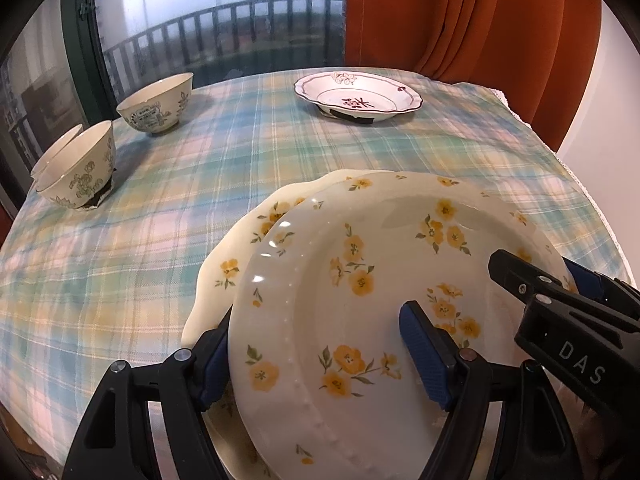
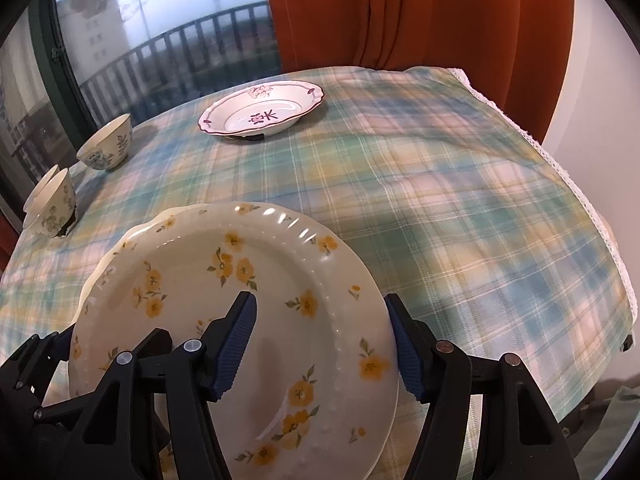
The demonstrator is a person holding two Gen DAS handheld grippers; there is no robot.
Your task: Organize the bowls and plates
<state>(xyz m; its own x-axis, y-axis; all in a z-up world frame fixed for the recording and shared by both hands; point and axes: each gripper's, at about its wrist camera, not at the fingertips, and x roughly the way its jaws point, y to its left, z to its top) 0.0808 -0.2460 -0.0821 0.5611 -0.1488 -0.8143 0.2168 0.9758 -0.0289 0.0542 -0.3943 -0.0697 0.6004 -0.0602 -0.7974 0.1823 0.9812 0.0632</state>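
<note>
A cream plate with yellow flowers [image 1: 360,288] lies tilted on a second, matching plate [image 1: 224,260] at the near edge of the table. My left gripper [image 1: 316,352] straddles the top plate's left rim, one finger under it and one on its face. My right gripper [image 2: 324,340] straddles its right rim the same way, and shows in the left wrist view [image 1: 560,292]. Both look closed on the rim. A white plate with purple flowers [image 1: 358,96] sits at the far side. Three green-patterned bowls stand at the left: two nested [image 1: 78,172] and one alone [image 1: 158,106].
A plaid tablecloth [image 1: 240,140] covers the table, with a lace edge on the right [image 2: 552,160]. An orange curtain [image 2: 400,12] hangs behind the table, and a window with a balcony railing [image 1: 220,28] is at the back left.
</note>
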